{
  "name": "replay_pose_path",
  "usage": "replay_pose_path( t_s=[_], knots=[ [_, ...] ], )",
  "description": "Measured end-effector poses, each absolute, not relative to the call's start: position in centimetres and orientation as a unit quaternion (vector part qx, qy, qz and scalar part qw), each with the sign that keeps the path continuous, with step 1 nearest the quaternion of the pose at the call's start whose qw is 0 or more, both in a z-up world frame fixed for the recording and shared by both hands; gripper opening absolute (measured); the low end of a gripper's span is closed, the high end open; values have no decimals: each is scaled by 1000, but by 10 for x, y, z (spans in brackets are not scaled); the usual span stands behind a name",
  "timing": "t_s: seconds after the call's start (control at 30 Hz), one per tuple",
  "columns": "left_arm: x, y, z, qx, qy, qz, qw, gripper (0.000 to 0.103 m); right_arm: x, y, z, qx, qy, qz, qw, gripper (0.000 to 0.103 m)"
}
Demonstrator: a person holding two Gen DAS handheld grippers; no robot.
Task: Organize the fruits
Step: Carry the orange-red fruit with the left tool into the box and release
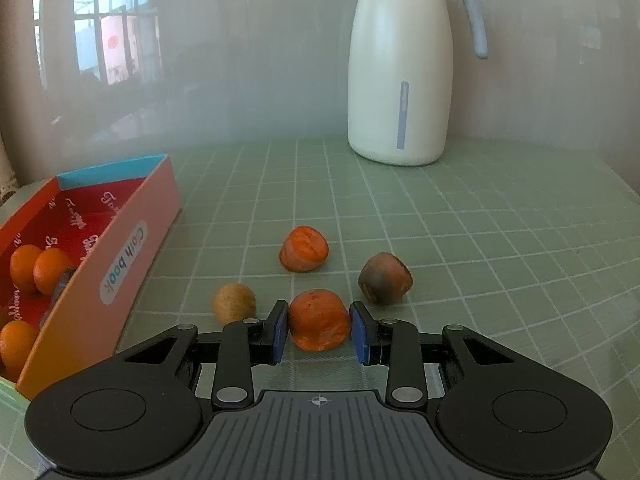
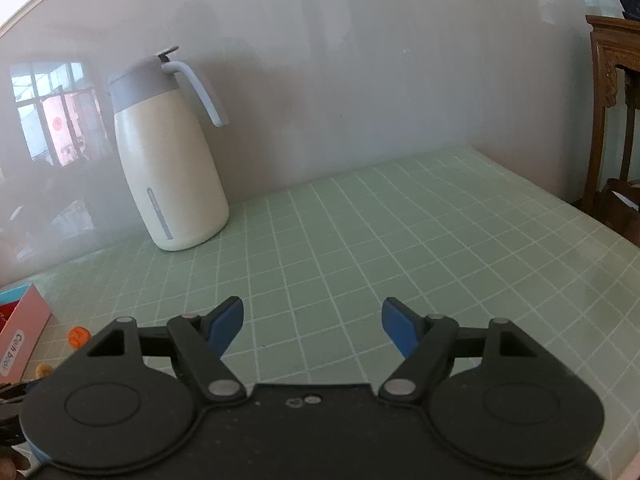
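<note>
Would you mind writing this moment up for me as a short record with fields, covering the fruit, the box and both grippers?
left gripper: shut on the nearest orange fruit, blue pads on both its sides
right gripper: open, nothing between its fingers, over bare tablecloth
loose fruit: second orange fruit, dark fruit, tan fruit, all on the tablecloth
box: open, left of the loose fruit, several oranges inside
jug: upright at the back by the wall
</note>
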State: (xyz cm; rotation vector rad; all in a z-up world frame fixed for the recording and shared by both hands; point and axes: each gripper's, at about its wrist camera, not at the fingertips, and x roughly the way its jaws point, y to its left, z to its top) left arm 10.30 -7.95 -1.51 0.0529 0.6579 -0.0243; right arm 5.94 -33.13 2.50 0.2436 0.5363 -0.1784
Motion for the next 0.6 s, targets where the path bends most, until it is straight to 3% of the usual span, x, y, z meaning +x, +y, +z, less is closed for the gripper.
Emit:
replay_pose_path(
  t_s=[0.6],
  knots=[
    [80, -51, 16, 12, 279, -11, 960, 33, 63, -312, 21, 107, 277, -77, 952, 76]
  ],
)
